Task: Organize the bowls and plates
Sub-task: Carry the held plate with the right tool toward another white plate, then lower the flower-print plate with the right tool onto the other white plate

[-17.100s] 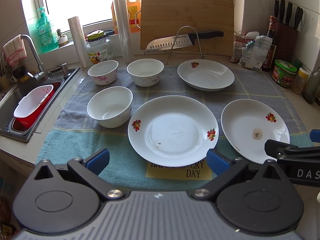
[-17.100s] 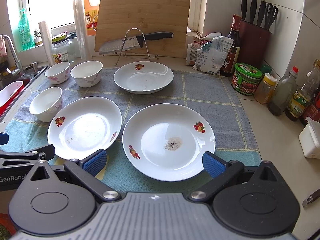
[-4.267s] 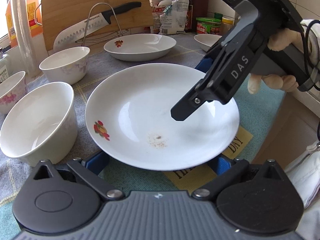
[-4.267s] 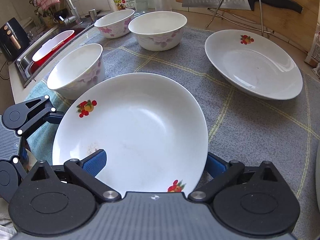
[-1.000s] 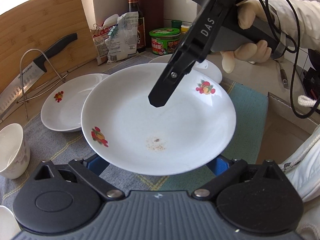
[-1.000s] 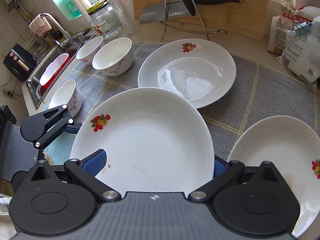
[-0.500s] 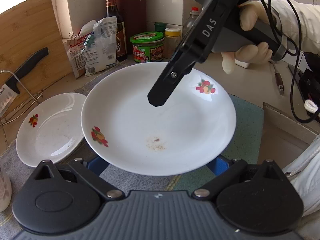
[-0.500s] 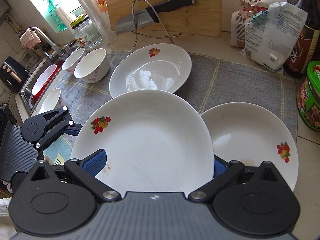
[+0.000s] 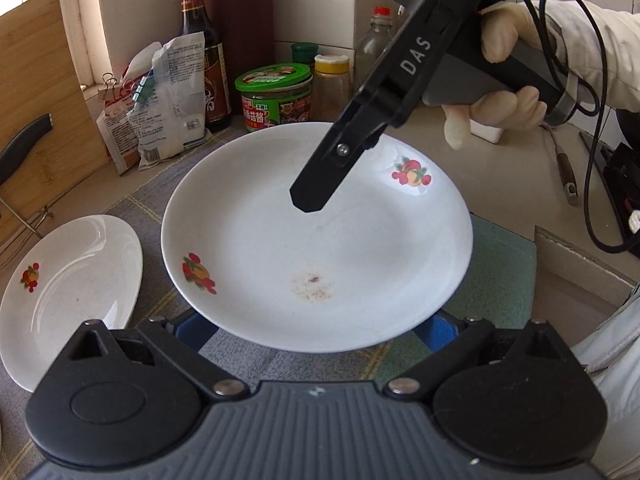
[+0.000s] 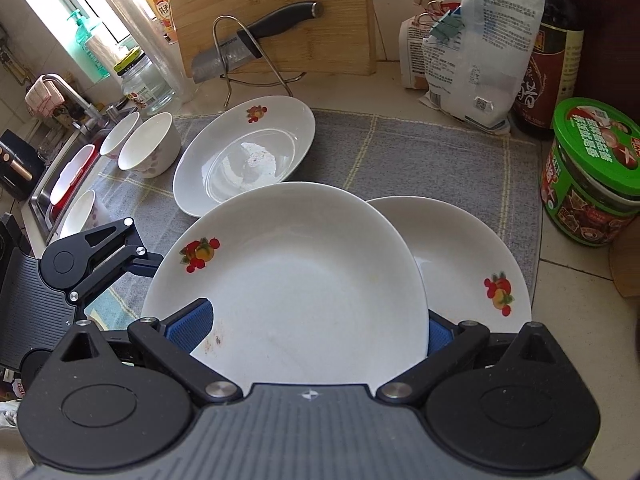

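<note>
A white plate with fruit prints (image 9: 320,240) (image 10: 288,280) hangs above the mat, carried between both grippers. My left gripper (image 9: 316,332) is open wide, with the plate's near rim lodged between its blue pads. My right gripper (image 10: 310,328) is open just as wide on the opposite rim, and one of its fingers (image 9: 320,184) reaches over the plate. The carried plate overlaps a second plate (image 10: 472,264) lying on the mat below it. A third plate (image 10: 244,156) (image 9: 68,292) lies farther back. Three bowls (image 10: 148,144) stand at the mat's left.
A green-lidded jar (image 10: 592,172), a sauce bottle (image 10: 552,52) and a clipped bag (image 10: 472,48) stand close on the right. A knife on a wire rack (image 10: 248,44) leans on the cutting board behind. The sink (image 10: 64,176) is at far left.
The carried plate has moved right with both grippers. It now overlaps the right-hand plate much more than half a second ago, and the bowls have slid out of the left wrist view.
</note>
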A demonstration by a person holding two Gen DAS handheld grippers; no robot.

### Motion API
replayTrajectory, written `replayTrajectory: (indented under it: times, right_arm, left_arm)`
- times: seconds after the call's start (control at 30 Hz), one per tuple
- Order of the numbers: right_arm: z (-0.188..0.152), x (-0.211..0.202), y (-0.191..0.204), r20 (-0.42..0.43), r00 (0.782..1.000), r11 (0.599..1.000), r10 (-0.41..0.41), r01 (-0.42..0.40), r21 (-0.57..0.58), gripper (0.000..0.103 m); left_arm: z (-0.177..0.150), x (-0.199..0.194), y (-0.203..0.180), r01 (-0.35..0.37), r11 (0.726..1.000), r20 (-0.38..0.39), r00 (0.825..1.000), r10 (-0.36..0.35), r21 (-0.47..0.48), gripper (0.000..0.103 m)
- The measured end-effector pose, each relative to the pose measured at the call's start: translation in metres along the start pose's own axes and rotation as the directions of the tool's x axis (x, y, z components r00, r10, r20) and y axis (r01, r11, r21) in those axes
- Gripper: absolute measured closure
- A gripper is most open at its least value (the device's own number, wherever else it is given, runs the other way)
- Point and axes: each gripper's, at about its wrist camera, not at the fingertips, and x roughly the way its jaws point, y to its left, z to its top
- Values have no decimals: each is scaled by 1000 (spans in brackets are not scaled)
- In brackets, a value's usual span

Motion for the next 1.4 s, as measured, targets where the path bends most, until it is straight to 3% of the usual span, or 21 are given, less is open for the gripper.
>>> replayTrajectory:
  times: [0.97,1.27,1.4]
  right_arm:
    - [-7,2,-47,-12,1000,999,-5,5,50,0]
    - [-8,5,-52,-16,1000,998,5,-4,65,0]
    - [-7,8,-53,-18,1000,998,0,1,70,0]
  left_arm:
    - [23,41,-1,31,999,-63,997,-32,-15,2]
    - [27,45,0,14,1000,-89,996,-13,12,2]
    - [29,47,7,35,999,-102,994,-39,-41,2]
